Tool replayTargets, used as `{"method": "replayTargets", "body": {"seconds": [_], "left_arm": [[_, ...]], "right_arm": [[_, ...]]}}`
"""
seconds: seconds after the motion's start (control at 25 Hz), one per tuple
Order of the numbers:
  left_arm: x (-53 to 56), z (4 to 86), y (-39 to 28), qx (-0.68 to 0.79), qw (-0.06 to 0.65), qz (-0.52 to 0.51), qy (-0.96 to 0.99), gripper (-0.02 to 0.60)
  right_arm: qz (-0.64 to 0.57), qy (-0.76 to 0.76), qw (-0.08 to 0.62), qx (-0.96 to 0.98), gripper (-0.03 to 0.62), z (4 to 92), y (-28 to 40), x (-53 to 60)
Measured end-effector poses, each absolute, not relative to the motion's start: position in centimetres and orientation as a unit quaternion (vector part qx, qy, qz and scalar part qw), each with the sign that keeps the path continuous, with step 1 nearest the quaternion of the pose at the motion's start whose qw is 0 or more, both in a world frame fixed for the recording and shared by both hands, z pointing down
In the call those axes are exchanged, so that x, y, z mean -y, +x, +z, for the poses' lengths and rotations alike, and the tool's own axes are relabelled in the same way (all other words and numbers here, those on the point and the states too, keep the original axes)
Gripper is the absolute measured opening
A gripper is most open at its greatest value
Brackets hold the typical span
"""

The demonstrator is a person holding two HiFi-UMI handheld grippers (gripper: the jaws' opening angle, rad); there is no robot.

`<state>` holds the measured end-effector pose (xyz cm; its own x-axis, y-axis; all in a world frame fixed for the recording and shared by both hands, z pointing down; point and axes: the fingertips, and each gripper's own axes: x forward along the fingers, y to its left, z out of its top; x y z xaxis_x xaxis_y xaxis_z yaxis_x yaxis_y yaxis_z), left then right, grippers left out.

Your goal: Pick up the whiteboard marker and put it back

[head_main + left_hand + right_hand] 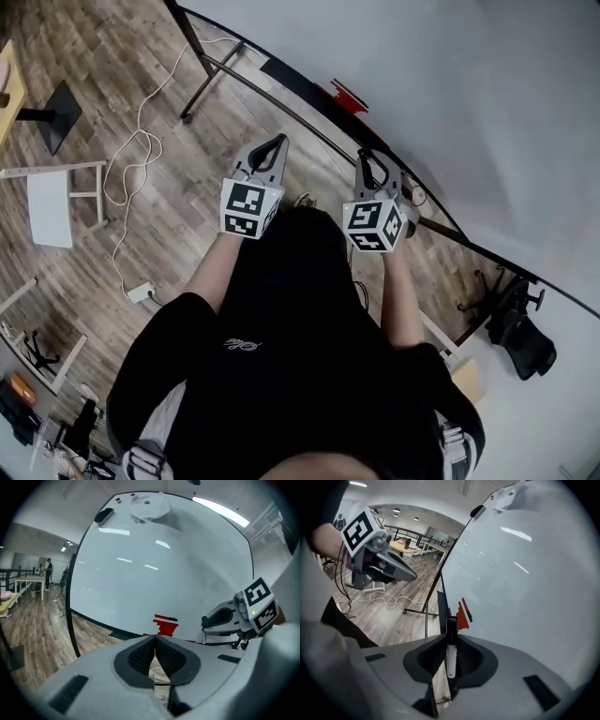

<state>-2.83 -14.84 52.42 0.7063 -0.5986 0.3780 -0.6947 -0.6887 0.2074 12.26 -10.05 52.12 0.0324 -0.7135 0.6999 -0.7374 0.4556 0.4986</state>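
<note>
- Carrying looks to be the step in hand. The whiteboard marker (451, 645) is already picked up, clamped upright between the jaws of the right tool (449, 641), with its black cap poking out past the tips.
- The marker's white barrel sits in the pocket between the pads and is squeezed from both sides. Nothing else touches it.
- The left tool (154, 641) has its jaws pressed together with nothing between them. It plays no part in the grip and sits just beside the right tool.
- Just ahead of the right tool's tips stands the whiteboard (525, 583), with a red mark (461, 613) on it beyond the cap and the dark lower frame (442, 604) close below that.
- Next, I judge, the right tool must bring the marker to its resting place on the board — probably at that lower frame — then spread the jaws only once the marker is supported. No view shows clearly where the holder is.
- In the head view both forearms reach forward from the body, side by side. The right tool (372, 161) and left tool (272, 145) both aim at the board, with their marker cubes facing upward.
</note>
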Motion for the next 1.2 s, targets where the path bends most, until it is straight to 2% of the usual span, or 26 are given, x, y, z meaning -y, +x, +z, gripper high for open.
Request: {"method": "replayTargets", "body": {"seconds": [0.28,0.48,1.2], "left_arm": [[16.3,54.3,-2.4,0.358,0.178,0.156,0.903,0.009],[18.2,55.2,-0.9,0.366,0.184,0.166,0.897,0.009],[19.9,57.2,1.0,0.386,0.212,0.182,0.879,0.009]], "right_arm": [[0.051,0.505,0.516,0.690,0.057,55.6,13.5,12.4],[0.031,0.475,0.554,0.683,0.057,58.2,14.9,13.4],[0.070,0.435,0.575,0.689,0.057,62.2,15.0,14.7]]}}
